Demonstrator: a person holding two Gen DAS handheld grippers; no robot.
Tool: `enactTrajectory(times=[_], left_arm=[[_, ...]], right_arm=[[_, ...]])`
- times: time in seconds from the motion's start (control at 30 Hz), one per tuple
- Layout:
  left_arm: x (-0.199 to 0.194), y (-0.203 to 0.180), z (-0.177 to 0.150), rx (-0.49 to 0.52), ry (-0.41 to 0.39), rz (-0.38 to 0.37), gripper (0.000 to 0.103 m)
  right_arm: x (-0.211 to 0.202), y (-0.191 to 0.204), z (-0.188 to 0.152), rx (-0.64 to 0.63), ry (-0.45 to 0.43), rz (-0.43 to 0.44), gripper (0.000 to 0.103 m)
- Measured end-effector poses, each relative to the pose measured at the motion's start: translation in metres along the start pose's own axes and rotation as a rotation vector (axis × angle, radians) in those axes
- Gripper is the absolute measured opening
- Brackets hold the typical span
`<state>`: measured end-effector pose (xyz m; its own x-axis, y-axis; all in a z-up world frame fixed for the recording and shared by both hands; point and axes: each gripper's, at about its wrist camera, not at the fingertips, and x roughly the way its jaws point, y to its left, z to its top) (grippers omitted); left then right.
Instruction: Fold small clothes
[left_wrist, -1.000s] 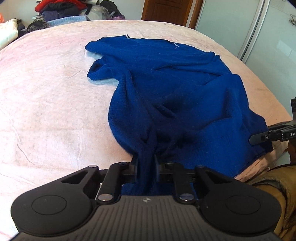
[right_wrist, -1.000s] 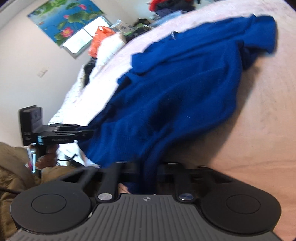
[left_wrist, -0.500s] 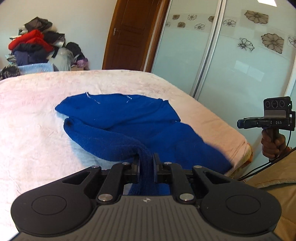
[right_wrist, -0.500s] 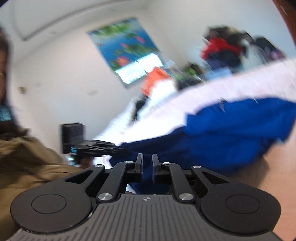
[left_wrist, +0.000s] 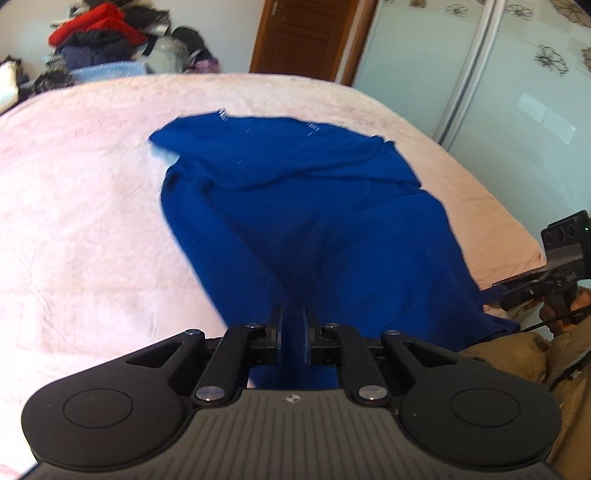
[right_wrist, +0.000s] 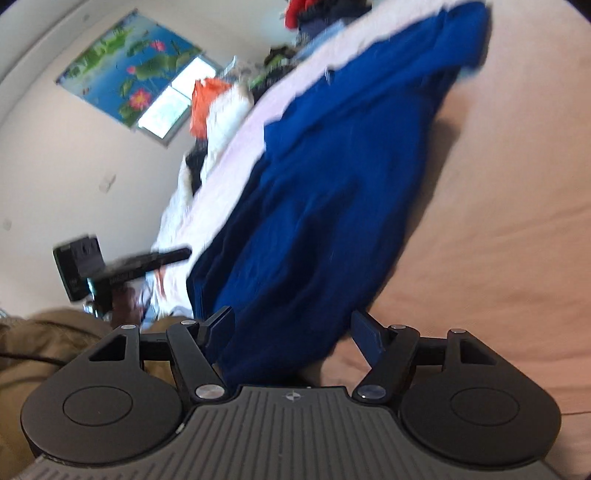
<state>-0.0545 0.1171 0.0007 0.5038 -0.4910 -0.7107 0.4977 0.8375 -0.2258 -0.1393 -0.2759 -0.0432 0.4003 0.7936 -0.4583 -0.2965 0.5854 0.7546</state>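
blue sweater (left_wrist: 303, 206) lies spread and rumpled across the pink bedspread (left_wrist: 81, 206), its near hem reaching the bed's edge. left gripper (left_wrist: 292, 338) is clenched on a bunched fold of that hem, cloth pinched between its fingers. right gripper (right_wrist: 293, 334) has its jaws opening — the blue cloth sits between them, but the pads stand clear of it. only the left wrist view shows the wooden door (left_wrist: 306, 37), the mirrored wardrobe panels with flower prints (left_wrist: 517, 74) and the right gripper off at the far right edge. only the right wrist view shows the lotus painting (right_wrist: 125, 70) on the wall, the window beneath it, and the left gripper from the side. both catch the heap of clothes (left_wrist: 99, 33) beyond the bed. lettering on the grippers' sides is too blurred to read.
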Motion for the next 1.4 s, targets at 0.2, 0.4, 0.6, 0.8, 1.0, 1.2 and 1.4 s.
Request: enactTrajectory(times=[0.2, 0.4, 0.6, 0.8, 1.0, 1.2, 1.4], left_arm=[[0.001, 0.040, -0.020, -0.143, 0.041, -0.069, 0.022], [0.009, 0.055, -0.040, -0.257, 0.032, -0.161, 0.081], [0.018, 0.029, -0.041, -0.140, 0.067, -0.193, 0.041], [0.011, 0.012, -0.030, -0.072, 0.055, -0.175, 0.013], [-0.043, -0.004, -0.009, 0.006, -0.125, -0.216, 0.013], [-0.040, -0.003, -0.006, -0.005, -0.115, -0.176, 0.013], [-0.036, -0.008, 0.008, -0.016, -0.143, -0.151, 0.013]], right_arm=[[0.027, 0.022, 0.005, -0.059, 0.063, 0.081, 0.073], [0.035, 0.029, 0.011, -0.073, 0.060, 0.075, 0.068], [0.031, 0.023, 0.008, -0.029, 0.043, 0.010, 0.027], [0.022, 0.027, 0.010, -0.043, -0.016, 0.036, 0.022], [-0.016, 0.046, 0.022, -0.144, -0.128, 0.143, 0.018], [-0.035, 0.047, 0.028, -0.165, -0.177, 0.151, 0.017], [-0.028, 0.036, 0.038, -0.100, -0.206, 0.139, 0.017]])
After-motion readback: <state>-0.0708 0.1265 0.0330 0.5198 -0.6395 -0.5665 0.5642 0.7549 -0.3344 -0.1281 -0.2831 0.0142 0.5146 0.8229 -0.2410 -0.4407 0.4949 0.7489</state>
